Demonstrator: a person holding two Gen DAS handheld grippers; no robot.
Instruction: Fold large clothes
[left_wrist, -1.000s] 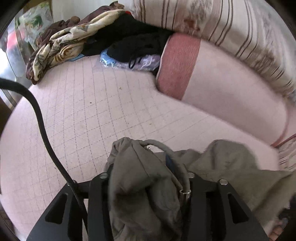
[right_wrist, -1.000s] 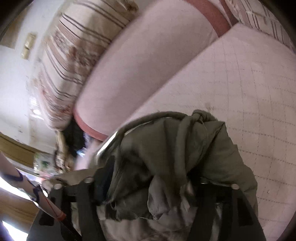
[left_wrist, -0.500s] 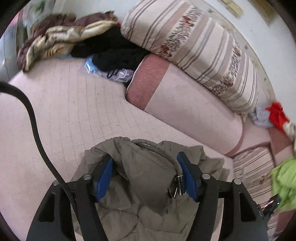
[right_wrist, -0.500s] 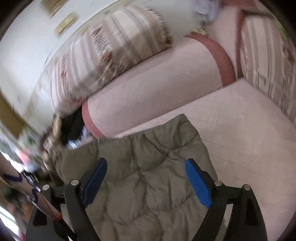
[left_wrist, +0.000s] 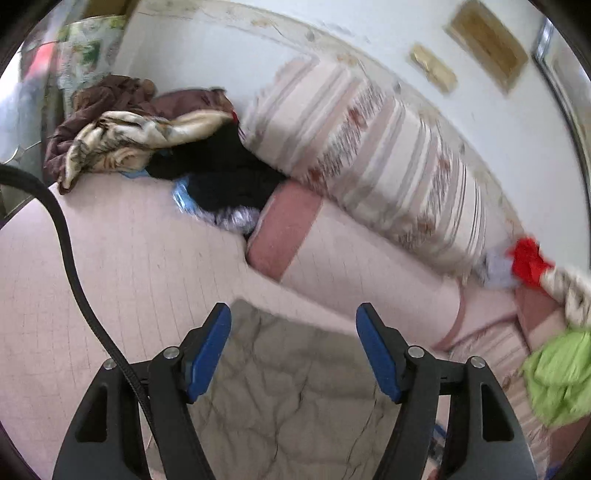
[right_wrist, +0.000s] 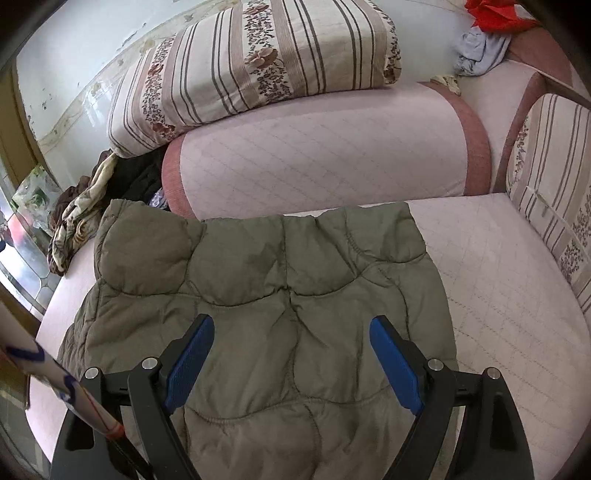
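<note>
Lying flat on the pink quilted mattress (right_wrist: 498, 280), the olive quilted jacket (right_wrist: 280, 288) reaches its back edge by the pink bolster (right_wrist: 325, 147) and striped pillow (right_wrist: 251, 62), both left gripper (left_wrist: 293, 354) and right gripper (right_wrist: 291, 365) spread wide, empty, above it.

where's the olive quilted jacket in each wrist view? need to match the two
Left wrist: olive quilted jacket bottom centre, between the open left tongs, blurred.
Right wrist: jacket spread flat across centre, under the open right tongs.
Shared landmark: striped floral pillow on the pink bolster.
</note>
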